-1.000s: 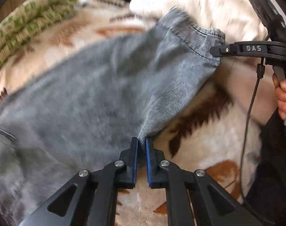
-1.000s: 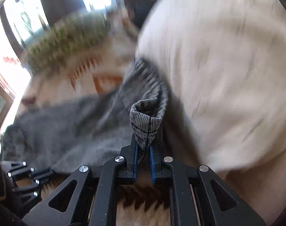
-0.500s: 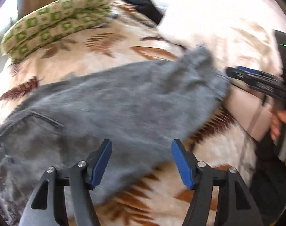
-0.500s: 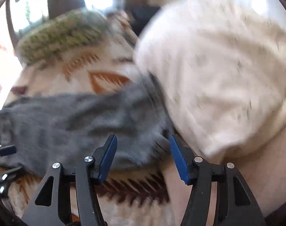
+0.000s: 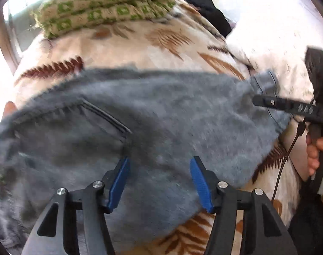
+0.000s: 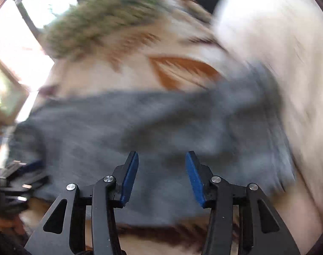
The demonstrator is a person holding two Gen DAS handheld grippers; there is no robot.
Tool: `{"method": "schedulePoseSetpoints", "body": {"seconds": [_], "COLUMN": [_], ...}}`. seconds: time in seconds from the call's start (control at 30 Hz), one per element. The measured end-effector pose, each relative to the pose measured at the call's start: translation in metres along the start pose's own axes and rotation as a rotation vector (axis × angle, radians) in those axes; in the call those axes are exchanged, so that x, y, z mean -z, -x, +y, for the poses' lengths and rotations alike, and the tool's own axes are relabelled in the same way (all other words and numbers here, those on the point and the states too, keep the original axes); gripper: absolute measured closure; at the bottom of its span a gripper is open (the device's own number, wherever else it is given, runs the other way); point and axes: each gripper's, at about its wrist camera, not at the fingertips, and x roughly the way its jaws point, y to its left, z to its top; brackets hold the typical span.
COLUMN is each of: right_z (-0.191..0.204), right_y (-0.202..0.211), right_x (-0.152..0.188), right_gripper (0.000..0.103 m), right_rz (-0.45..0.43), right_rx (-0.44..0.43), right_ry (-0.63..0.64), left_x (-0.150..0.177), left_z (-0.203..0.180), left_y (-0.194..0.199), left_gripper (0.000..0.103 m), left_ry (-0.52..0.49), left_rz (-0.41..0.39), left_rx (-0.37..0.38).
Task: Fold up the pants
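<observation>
**Pants lie crosswise under both hand-held grippers**

The pants (image 5: 153,116) lie flat on the bed (image 5: 140,42), long axis running left to right. The left hand-held gripper (image 5: 159,182) hovers mid-length, the right hand-held gripper (image 6: 161,176) nearer the right end (hem side, seemingly). Both have jaws part-open and closing, gripping nothing.

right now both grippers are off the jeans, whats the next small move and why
Probably lower the left gripper onto the near edge of the grey jeans and let its closing jaws pinch it for another fold. The jeans lie doubled over on the leaf-print blanket, nothing sits between either gripper's pads, and the right gripper is also closing empty.
</observation>
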Motion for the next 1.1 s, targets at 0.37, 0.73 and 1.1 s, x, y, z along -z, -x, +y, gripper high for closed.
{"method": "schedulePoseSetpoints", "body": {"seconds": [0.37, 0.73, 1.1], "right_z": [0.125, 0.124, 0.122], "right_y": [-0.143, -0.167, -0.187], "right_x": [-0.116, -0.129, -0.120], "right_gripper": [0.053, 0.052, 0.052], "right_rz": [0.390, 0.428, 0.545], "right_rx": [-0.595, -0.664, -0.781], "right_ry": [0.154, 0.134, 0.144], "left_x": [0.028, 0.012, 0.001], "left_z": [0.004, 0.049, 0.054], "left_y": [-0.016, -0.003, -0.005], "left_gripper": [0.043, 0.045, 0.045], "left_ry": [-0.114, 0.106, 0.087], "left_rz": [0.044, 0.067, 0.093], "left_rx": [-0.092, 0.120, 0.115]}}
